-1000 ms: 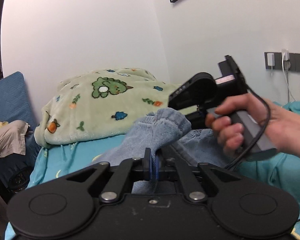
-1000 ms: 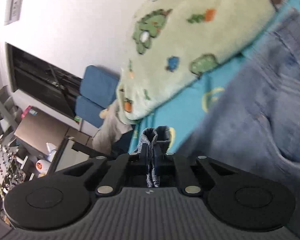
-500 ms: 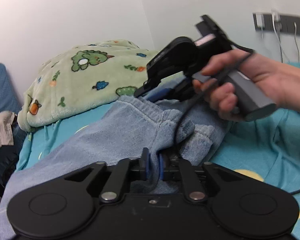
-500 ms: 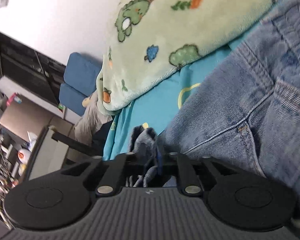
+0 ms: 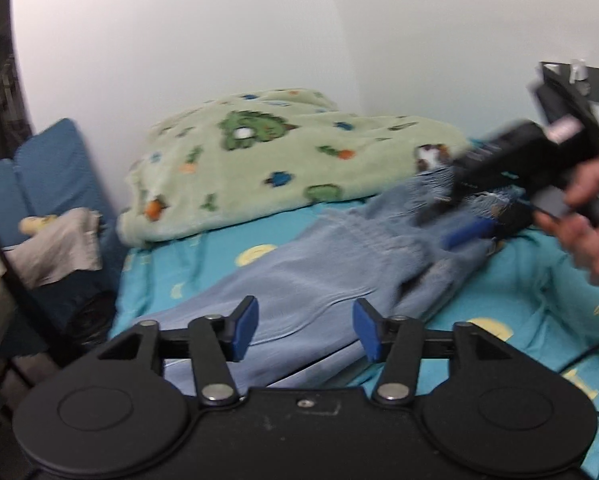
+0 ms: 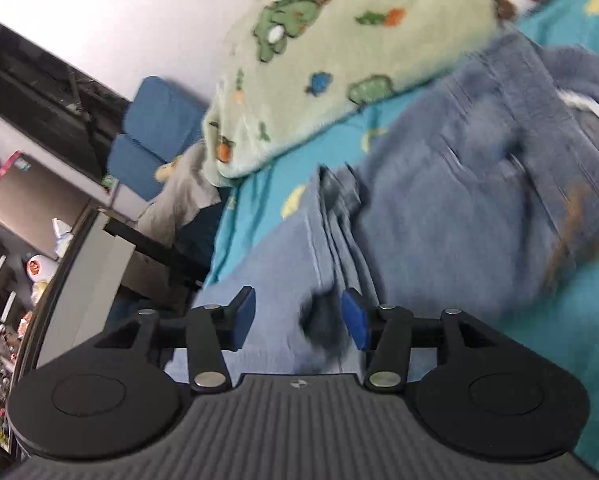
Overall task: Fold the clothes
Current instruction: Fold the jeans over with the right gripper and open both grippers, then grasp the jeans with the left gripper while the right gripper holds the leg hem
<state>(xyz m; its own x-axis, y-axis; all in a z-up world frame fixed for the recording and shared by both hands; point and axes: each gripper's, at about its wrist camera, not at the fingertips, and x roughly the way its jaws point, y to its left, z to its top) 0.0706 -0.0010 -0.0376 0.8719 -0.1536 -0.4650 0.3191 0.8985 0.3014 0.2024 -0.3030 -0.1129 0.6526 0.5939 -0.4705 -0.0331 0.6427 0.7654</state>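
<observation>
The jeans [image 5: 319, 272] lie folded over on the bed [image 5: 519, 300], just beside a green blanket [image 5: 283, 160]. The left gripper [image 5: 304, 330] and the right gripper [image 6: 297, 318] are opening, their fingers apart above the denim, gripping nothing.

Left wrist camera sits low behind its own tongs [image 5: 304, 329], looking along the bed [image 5: 519, 304] toward the white wall corner, close over the jeans [image 5: 311, 276]. Right wrist camera rides its tongs [image 6: 298, 318] too, rolled, facing the bed's edge. The 2 views share the jeans [image 6: 459, 200] and the green blanket [image 5: 283, 164] [image 6: 339, 52].
</observation>
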